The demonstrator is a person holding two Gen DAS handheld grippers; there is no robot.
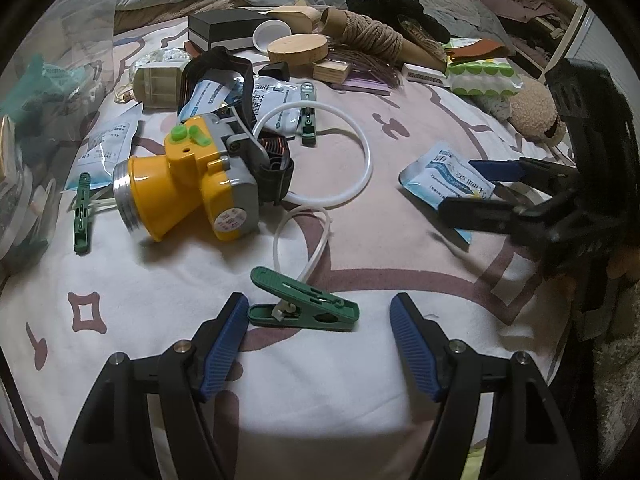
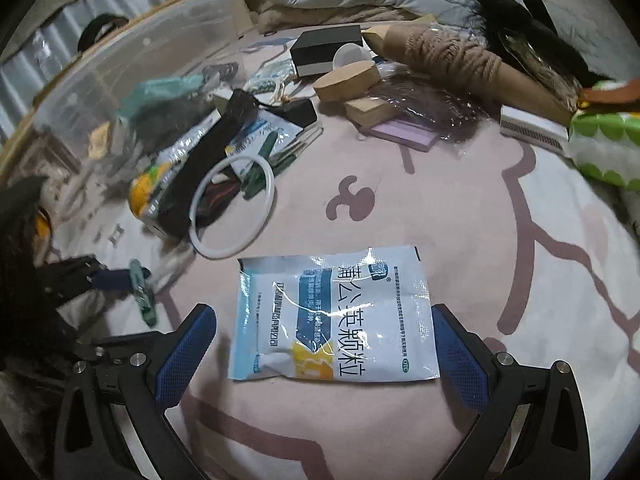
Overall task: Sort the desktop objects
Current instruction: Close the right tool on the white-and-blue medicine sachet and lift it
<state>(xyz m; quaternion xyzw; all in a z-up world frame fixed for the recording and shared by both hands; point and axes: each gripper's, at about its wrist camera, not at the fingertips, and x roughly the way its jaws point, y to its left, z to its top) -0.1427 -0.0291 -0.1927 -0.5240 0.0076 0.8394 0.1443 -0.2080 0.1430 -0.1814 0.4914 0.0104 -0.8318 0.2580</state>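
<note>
Right wrist view: a blue and white medicine sachet (image 2: pixel 334 316) lies flat on the bed cover (image 2: pixel 460 208), in the open middle part, well apart from the far edge where most things are piled. The right tool (image 2: pixel 324 356) hangs over it with its jaws wide, one blue pad on each side of the sachet, not pressing it. I judge that the step in hand is picking up this sachet. The next move calls for lowering the tool and closing on the thin packet, perhaps at one edge, because it lies so flat on soft cloth.

In the left wrist view, a green clothes peg (image 1: pixel 304 304) lies just before the left tool (image 1: pixel 320 344), whose jaws are also wide and empty. A white tube is caught in the peg. Further out is a yellow headlamp (image 1: pixel 188 192), then a white ring (image 1: pixel 320 152).
</note>
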